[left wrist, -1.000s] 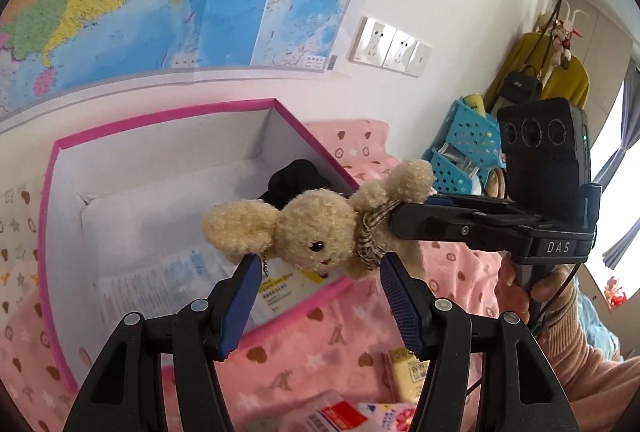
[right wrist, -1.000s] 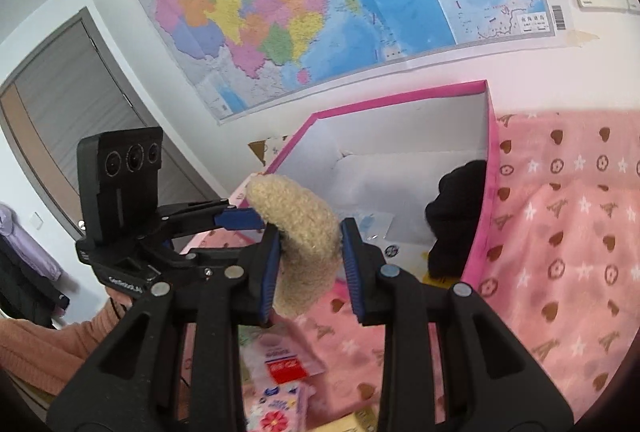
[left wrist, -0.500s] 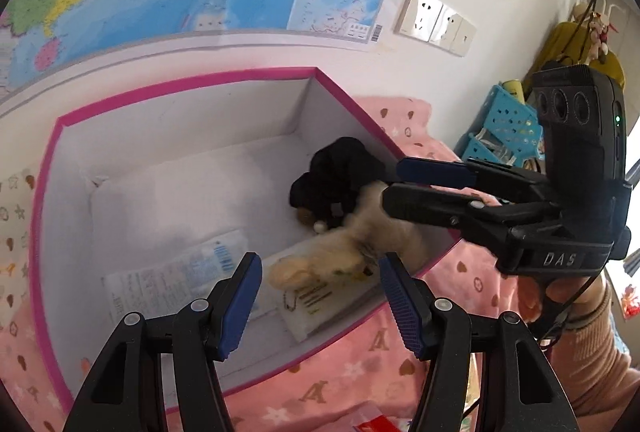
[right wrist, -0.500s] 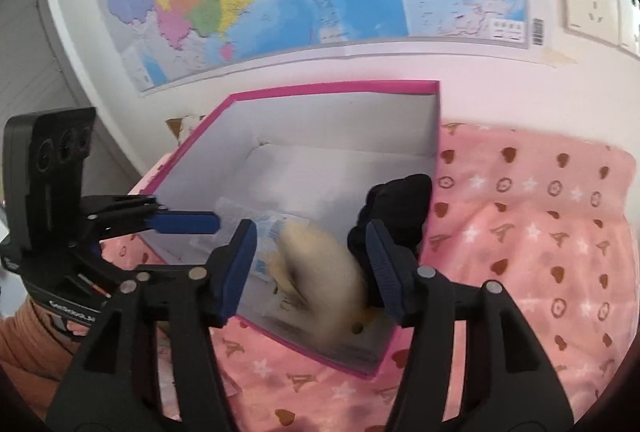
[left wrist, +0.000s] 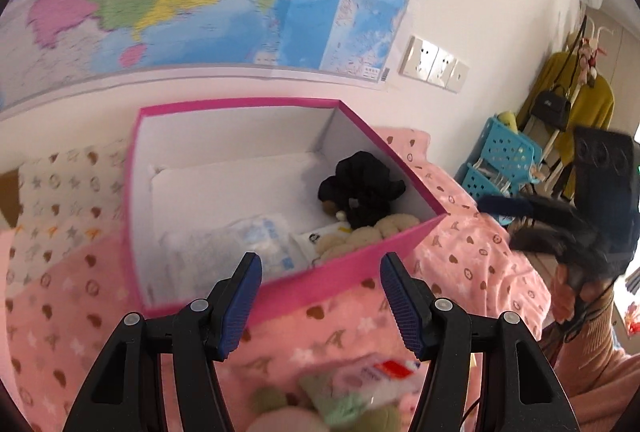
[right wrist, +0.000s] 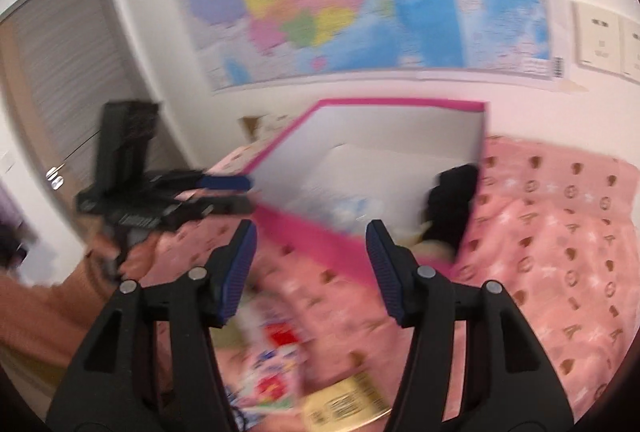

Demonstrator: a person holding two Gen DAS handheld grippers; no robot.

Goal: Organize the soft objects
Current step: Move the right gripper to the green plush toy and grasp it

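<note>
Both tongs stand apart and hold nothing. The left gripper (left wrist: 320,296) hangs just short of the pink box's near rim (left wrist: 352,256), over the pink blanket (left wrist: 472,256). The right gripper (right wrist: 310,268) sits off the box's right corner. The beige plush bear (left wrist: 360,234) lies inside the box against that near wall, touching the black plush toy (left wrist: 362,192). Loose packets (left wrist: 372,380) crowd the blanket under the fingers.

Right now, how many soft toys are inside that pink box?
2. A black plush toy sits against the right wall of the pink box, and a beige teddy lies just in front of it, partly hidden behind the near wall. Others may be hidden.
</note>
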